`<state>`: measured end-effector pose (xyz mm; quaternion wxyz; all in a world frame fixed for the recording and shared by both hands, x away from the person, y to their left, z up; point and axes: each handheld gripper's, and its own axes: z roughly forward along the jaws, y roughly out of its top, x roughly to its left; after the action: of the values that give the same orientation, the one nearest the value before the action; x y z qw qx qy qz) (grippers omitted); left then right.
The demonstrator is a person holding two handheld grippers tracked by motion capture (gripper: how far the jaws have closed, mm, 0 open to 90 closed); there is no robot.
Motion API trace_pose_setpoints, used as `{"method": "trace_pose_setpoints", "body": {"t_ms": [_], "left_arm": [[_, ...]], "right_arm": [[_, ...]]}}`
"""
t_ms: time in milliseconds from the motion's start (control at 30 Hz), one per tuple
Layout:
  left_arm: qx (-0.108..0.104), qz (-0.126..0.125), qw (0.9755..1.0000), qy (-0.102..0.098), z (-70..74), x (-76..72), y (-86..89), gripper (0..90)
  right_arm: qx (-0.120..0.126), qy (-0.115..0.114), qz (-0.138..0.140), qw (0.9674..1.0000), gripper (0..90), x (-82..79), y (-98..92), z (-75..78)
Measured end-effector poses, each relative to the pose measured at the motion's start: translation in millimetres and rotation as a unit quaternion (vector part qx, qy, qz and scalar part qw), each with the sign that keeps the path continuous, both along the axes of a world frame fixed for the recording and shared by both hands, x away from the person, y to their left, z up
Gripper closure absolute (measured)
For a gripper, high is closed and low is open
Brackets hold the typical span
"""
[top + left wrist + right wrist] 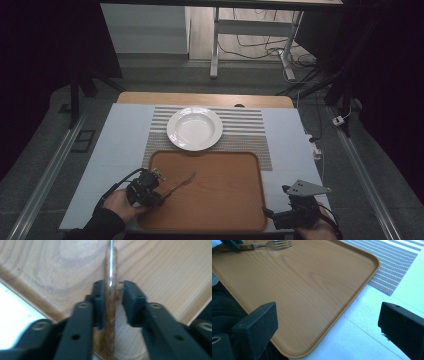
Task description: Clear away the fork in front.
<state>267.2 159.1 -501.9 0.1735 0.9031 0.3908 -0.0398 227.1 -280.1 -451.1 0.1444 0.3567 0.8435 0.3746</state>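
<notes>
The fork (181,183) lies flat on the wooden tray (225,200), toward its 9 o'clock side, tines pointing to about 2 o'clock and toward the white plate (195,128) beyond the tray's far rim. Your left gripper (112,298) straddles the handle with a sliver of gap on one side, so this looks like the release step of setting the fork down. Your right gripper (325,322) is spread wide with nothing between its pads, idling off the tray's 5 o'clock corner. Next, I judge, lift your left gripper straight off without dragging the handle.
</notes>
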Motion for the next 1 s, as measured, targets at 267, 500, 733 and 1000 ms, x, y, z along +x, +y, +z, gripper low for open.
{"method": "trace_pose_setpoints", "body": {"t_ms": [267, 500, 733, 1000], "left_arm": [[-0.055, -0.009, 0.9974, -0.046, 12.0, 6.9, 4.7, 60.5], [-0.074, -0.006, 0.9947, -0.070, 19.9, 22.3, -0.6, 81.2], [-0.086, -0.005, 0.9944, -0.061, 14.8, 39.8, -10.9, 89.0], [-0.101, 0.007, 0.9928, -0.064, 11.5, 60.6, -19.1, 89.0]], "right_arm": [[0.001, 0.004, -0.003, 1.0000, 0.0, 0.5, -0.6, -0.2], [0.001, 0.012, -0.004, 0.9999, 0.0, 2.1, -0.2, -1.1], [-0.005, 0.014, -0.002, 0.9999, 0.0, 2.3, 0.5, -1.3], [-0.007, 0.016, 0.000, 0.9998, 0.0, 2.8, 1.3, -1.9]]}}
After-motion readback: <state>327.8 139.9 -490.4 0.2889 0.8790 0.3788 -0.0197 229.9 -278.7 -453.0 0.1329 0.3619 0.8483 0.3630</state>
